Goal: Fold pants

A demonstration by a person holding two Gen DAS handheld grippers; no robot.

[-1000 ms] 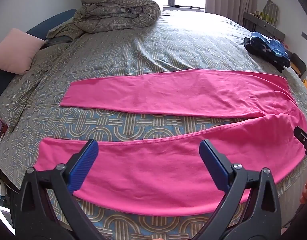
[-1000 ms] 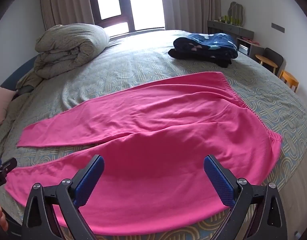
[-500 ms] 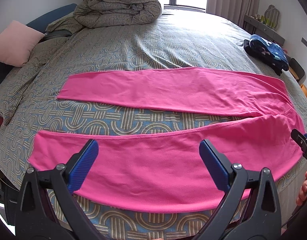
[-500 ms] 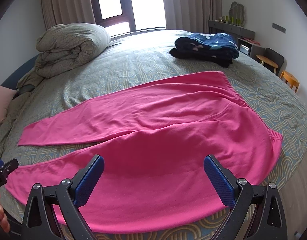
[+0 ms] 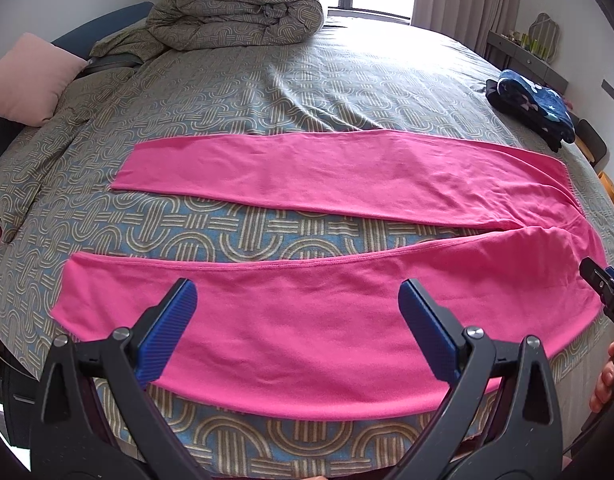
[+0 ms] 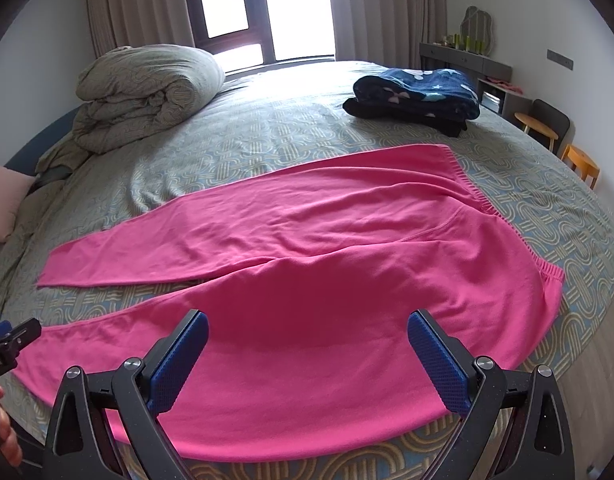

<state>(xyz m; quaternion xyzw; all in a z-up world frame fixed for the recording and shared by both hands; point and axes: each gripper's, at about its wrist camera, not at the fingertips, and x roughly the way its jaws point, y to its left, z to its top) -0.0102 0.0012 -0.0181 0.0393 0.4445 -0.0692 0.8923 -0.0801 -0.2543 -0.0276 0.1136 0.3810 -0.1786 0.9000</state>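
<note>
Left wrist view: pink pants (image 5: pixel 327 320) laid flat on bed (image 5: pixel 267 92) with patterned cover, legs parted in a V, cuffs at left, waistband at right. Near leg along near edge of bed, far leg further in, strip of cover between them. Left gripper (image 5: pixel 297 320) above near leg, jaws spread wide, nothing between blue pads (image 5: pixel 167 336); contact with cloth not discernible. Tip of right gripper (image 5: pixel 605 292) at right edge near waistband, fingers of a hand (image 5: pixel 605 376) below it.

Right wrist view: right gripper (image 6: pixel 307 356) over seat and upper near leg of pants (image 6: pixel 347 260), jaws spread wide, holding nothing. Elastic waistband at right, near the bed's (image 6: pixel 267 128) right edge. Rolled duvet (image 6: pixel 147 96) far left, pink pillow (image 6: pixel 3 200) at left edge, folded navy star-print blanket (image 6: pixel 419 92) far right, well apart from pants. Left gripper tip (image 6: pixel 11 340) at left edge.
</note>
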